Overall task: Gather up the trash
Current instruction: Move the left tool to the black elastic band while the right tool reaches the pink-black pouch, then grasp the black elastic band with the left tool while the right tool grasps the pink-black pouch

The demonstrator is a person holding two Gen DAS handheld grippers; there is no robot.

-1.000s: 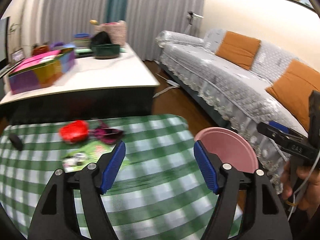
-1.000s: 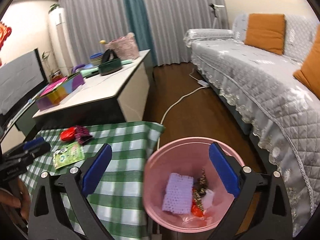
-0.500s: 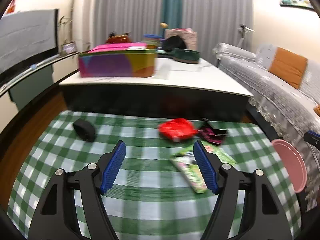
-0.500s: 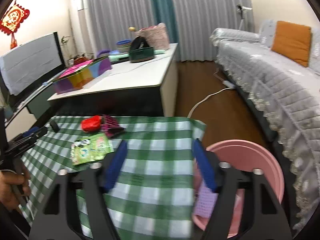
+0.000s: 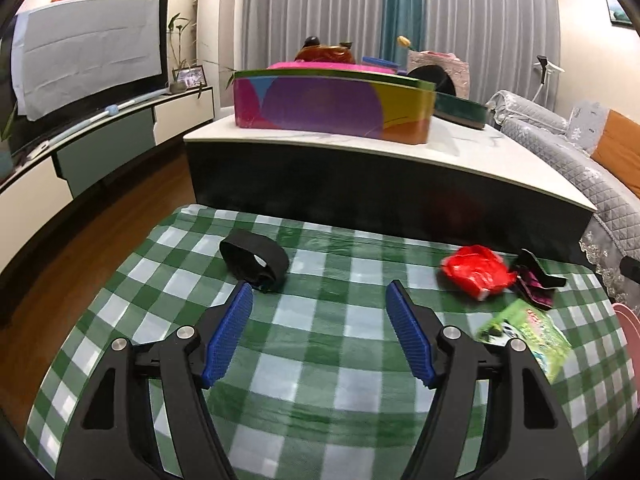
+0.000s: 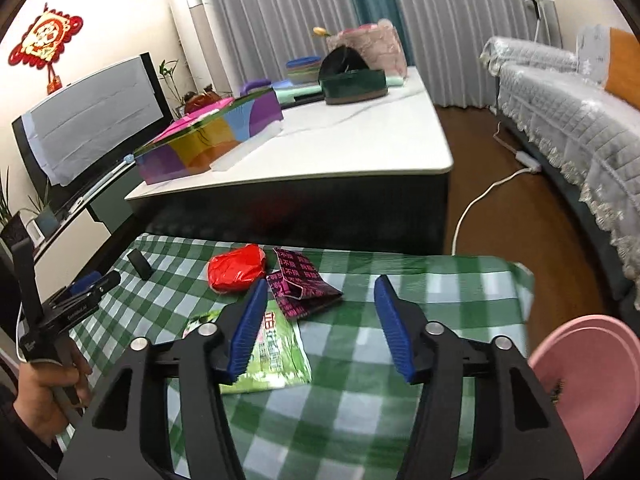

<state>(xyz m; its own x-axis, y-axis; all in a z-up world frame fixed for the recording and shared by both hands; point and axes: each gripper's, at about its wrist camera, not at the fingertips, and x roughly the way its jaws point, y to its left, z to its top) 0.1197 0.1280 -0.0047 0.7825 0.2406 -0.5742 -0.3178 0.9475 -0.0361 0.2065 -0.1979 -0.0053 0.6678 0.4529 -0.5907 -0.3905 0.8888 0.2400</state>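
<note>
Left wrist view: left claw [image 5: 319, 304] stands partly open and empty, hanging over the green-checked tabletop [image 5: 320, 420]. Black band [image 5: 254, 260] lies just beyond its left pad; red wrapper [image 5: 476, 272], dark pink wrapper [image 5: 536, 284] and green packet [image 5: 528, 334] sit in a cluster to the right, pink bin [image 5: 628, 332] at the right edge. Likely next pick is the band: centre both pads around it, lower until they straddle it, then close. Against the earlier frame, the view has swung left off the bin and sofa onto the tabletop.

Right wrist view: right claw [image 6: 320, 314] is partly open with nothing in it; its jaws have just been closing, none of the trash between them. Its left pad overlaps the green packet [image 6: 276, 356] in view, contact unclear. Red wrapper [image 6: 236, 267] and dark pink wrapper [image 6: 302, 286] lie just beyond. Earlier it hung over the bin [image 6: 588, 380]; now the bin sits near right. The person's left hand [image 6: 44, 392] shows at near left.
</note>
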